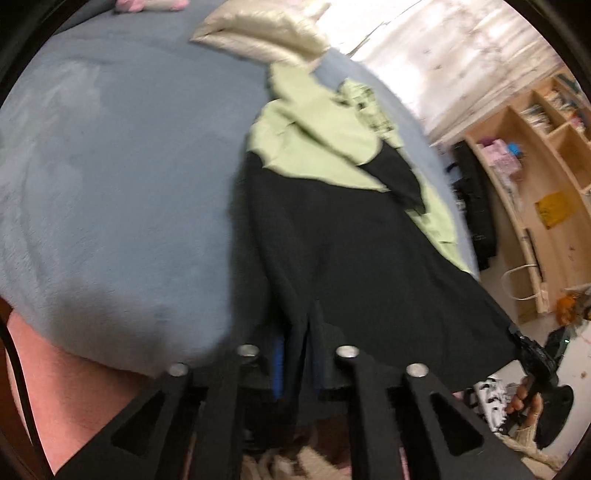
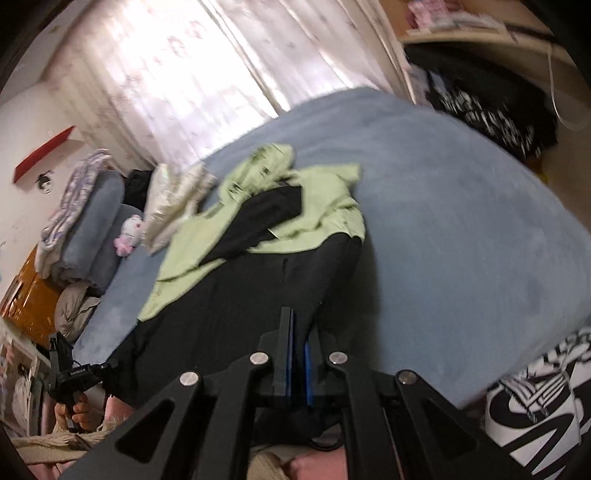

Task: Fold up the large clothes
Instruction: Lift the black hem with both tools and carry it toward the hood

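A large black garment (image 1: pixel 351 258) lies spread on the blue bed (image 1: pixel 110 184), its near hem lifted off the bed edge. A light green garment (image 1: pixel 314 147) lies crumpled over its far part. In the left wrist view my left gripper (image 1: pixel 299 350) has its blue pads a little apart, with a fold of the black hem loose between them. My right gripper (image 2: pixel 299 354) is shut on the other end of the black garment (image 2: pixel 229 302). It also shows at the right in the left wrist view, the right gripper (image 1: pixel 528 347) pinching the hem corner.
A cream padded cloth (image 1: pixel 258 33) lies beyond the green garment (image 2: pixel 321 206). A plush toy (image 2: pixel 129 229) and rolled bedding sit at the bed's far left. Wooden shelves (image 1: pixel 535 147) stand to the right, and curtains (image 2: pixel 184 74) behind. A black-and-white patterned cloth (image 2: pixel 535 398) hangs below the bed edge.
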Action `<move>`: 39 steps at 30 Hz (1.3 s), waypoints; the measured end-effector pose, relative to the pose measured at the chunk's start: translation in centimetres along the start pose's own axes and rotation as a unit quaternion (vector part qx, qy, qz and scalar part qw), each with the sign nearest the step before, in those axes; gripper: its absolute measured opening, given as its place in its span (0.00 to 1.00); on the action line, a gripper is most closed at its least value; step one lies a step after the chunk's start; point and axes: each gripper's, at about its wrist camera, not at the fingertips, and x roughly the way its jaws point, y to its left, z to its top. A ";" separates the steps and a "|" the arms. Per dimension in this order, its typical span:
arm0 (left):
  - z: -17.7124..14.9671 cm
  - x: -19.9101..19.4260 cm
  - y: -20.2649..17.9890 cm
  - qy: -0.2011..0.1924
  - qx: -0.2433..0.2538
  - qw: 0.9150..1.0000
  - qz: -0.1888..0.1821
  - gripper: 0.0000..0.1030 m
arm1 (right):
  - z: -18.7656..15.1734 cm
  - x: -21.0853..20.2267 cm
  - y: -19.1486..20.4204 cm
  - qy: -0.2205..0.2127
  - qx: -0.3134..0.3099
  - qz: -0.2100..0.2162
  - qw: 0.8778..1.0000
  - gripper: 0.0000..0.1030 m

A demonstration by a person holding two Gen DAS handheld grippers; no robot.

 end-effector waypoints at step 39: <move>28.1 3.5 -8.1 -0.148 -0.152 0.970 -0.117 0.04 | 22.4 11.7 0.4 -0.046 0.112 0.075 0.990 0.11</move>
